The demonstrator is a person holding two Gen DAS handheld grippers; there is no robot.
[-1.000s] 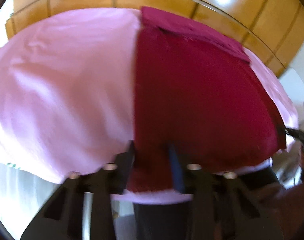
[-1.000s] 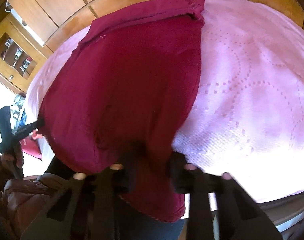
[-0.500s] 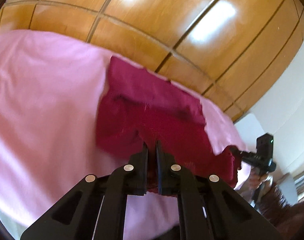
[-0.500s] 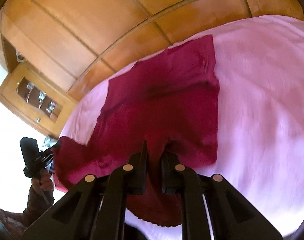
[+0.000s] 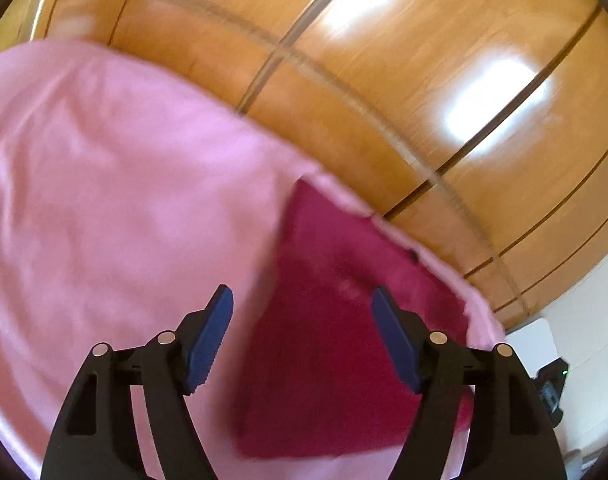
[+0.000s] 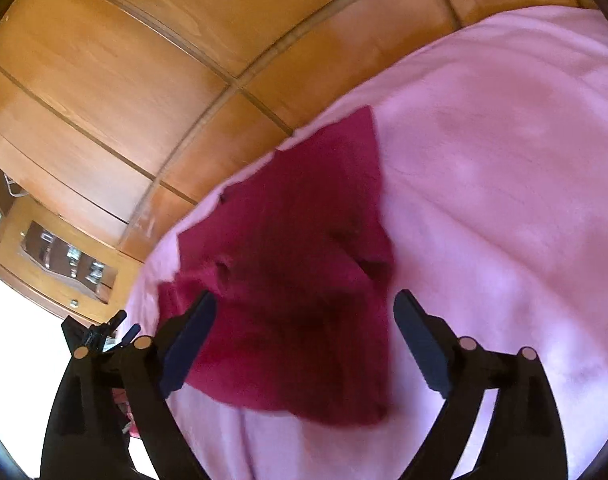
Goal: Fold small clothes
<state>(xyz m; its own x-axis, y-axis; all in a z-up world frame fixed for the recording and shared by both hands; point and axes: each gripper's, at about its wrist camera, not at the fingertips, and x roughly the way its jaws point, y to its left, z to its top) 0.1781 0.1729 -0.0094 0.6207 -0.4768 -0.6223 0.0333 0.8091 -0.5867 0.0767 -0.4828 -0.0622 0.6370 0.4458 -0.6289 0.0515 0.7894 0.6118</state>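
A dark red garment (image 5: 335, 344) lies folded on a pink sheet (image 5: 116, 216), near the sheet's far edge. In the right wrist view the same red garment (image 6: 300, 292) shows rumpled folds on the pink sheet (image 6: 503, 184). My left gripper (image 5: 302, 300) hovers over the garment's left edge with its jaws opening wide and no cloth pinched between the blue pads. My right gripper (image 6: 304, 308) hangs above the garment's near part, jaws likewise opening, pads clear of the cloth. The other gripper (image 6: 100, 332) shows small at the left of the right wrist view.
Wooden wardrobe panels (image 5: 403, 80) rise just behind the bed's far edge. A wooden unit with a glass-fronted recess (image 6: 64, 256) stands at the left in the right wrist view. A white wall and a pale object (image 5: 531, 340) lie to the right.
Both grippers carried the garment's near edge away toward the far side, folding it over. Both then let go and opened, and the cloth now rests on the sheet.
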